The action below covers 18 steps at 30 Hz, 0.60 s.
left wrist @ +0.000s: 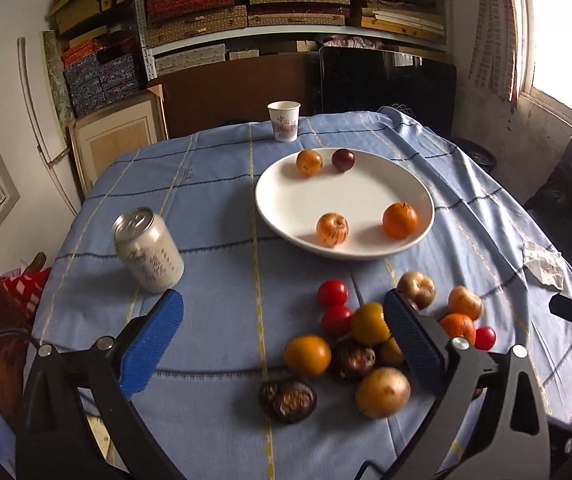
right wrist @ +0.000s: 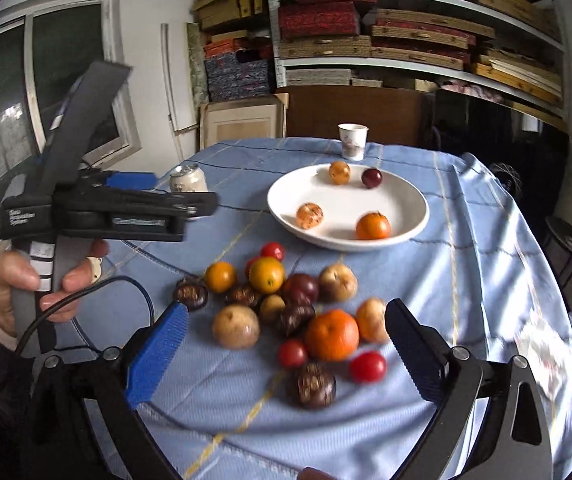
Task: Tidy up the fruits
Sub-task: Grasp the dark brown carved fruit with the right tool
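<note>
A white plate sits on the blue checked cloth beyond both grippers. It holds an orange, a striped apple, a yellow-orange fruit and a dark plum. A pile of loose fruit lies on the cloth nearer me: oranges, red tomatoes, brown and dark pieces. My left gripper hovers open at the pile's left side, nothing between its blue pads. My right gripper hovers open over the pile, gripping nothing. A hand holds the left tool.
A drink can stands left of the plate. A paper cup is at the table's far edge. Crumpled paper lies at the right. Shelves of boxes fill the back wall.
</note>
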### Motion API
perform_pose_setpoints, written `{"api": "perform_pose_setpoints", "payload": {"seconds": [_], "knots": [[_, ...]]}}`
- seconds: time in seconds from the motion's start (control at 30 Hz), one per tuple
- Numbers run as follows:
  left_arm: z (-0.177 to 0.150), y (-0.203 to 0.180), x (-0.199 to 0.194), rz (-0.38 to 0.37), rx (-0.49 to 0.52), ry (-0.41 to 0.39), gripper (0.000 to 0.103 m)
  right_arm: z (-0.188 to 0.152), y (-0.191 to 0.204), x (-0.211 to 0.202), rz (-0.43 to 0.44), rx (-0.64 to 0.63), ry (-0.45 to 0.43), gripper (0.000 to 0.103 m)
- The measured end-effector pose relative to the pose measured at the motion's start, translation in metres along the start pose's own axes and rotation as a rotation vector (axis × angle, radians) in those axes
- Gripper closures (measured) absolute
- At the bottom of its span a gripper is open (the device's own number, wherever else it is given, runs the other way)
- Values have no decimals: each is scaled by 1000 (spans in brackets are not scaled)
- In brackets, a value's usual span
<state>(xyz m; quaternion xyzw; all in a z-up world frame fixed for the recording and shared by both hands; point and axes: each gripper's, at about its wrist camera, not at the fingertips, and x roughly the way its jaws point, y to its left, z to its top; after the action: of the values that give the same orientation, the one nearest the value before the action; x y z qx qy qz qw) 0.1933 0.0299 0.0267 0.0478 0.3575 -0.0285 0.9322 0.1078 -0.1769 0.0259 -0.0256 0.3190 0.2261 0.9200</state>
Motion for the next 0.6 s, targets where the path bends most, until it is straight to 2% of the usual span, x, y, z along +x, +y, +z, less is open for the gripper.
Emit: {"api": "perform_pose_setpoints", "payload": {"seconds": [0.27, 0.47, 0.6], "knots": [[-69, 14, -10, 29, -52, -13, 5, -43, -11, 15, -67, 10, 95, 4], [-91, 29, -1, -54, -122, 1, 5, -50, -12, 26, -18, 38, 113, 5], [-96, 35, -2, -112, -137, -17, 5, -48, -15, 37, -12, 59, 141, 18]]}}
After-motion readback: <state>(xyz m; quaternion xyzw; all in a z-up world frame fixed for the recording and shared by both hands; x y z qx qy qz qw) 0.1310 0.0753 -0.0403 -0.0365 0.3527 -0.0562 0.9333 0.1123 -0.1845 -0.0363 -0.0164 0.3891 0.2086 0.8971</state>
